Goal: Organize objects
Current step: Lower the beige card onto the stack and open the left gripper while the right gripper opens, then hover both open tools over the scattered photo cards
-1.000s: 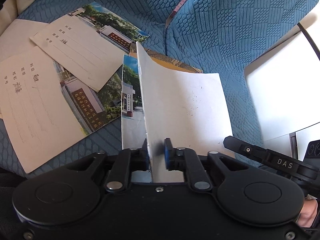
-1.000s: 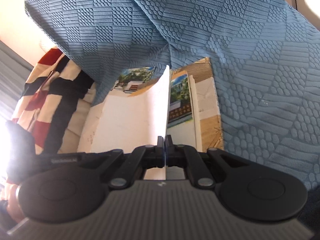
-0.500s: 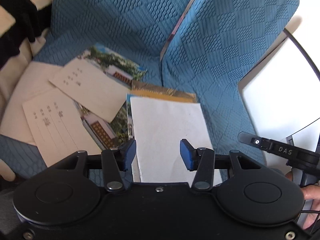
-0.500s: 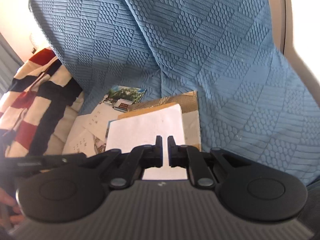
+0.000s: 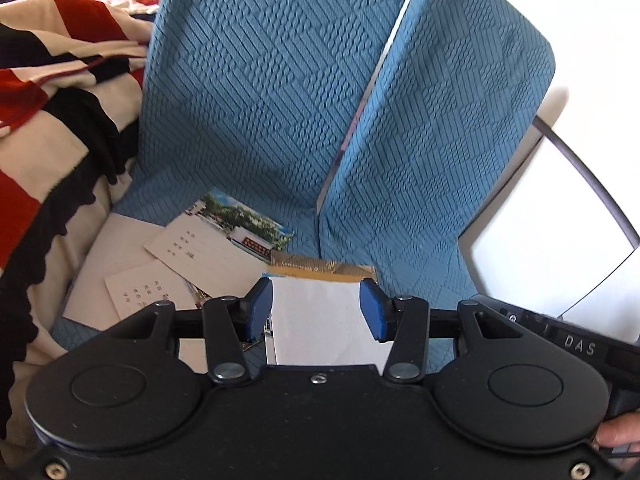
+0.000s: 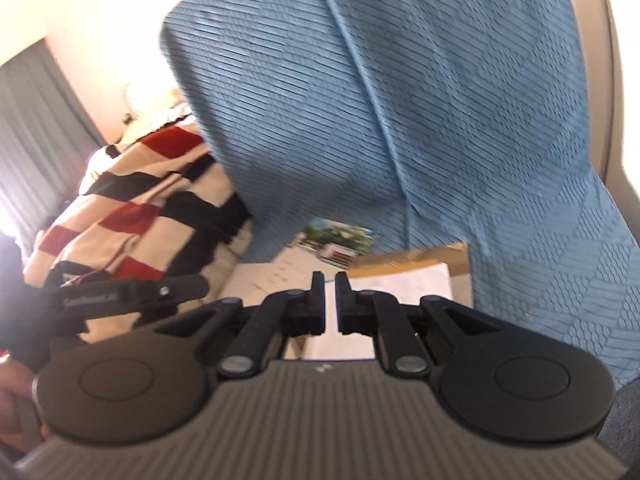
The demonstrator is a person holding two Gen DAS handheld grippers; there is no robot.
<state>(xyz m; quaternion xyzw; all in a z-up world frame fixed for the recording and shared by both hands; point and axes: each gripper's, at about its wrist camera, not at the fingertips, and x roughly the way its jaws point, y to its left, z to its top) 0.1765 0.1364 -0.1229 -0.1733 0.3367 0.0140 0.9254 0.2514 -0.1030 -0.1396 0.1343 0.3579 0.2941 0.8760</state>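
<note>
Your white, thin paper booklet (image 5: 320,320) lies flat on the blue quilted sofa cover (image 5: 256,92), below and just ahead of your left gripper (image 5: 316,310), atop the loose printed booklets; it looks light and floppy, likely to curl, so take it by a free edge. A second ago both claws pinched it upright. Now the left is spread and empty, the right gripper (image 6: 325,304) barely parted, holding nothing.
</note>
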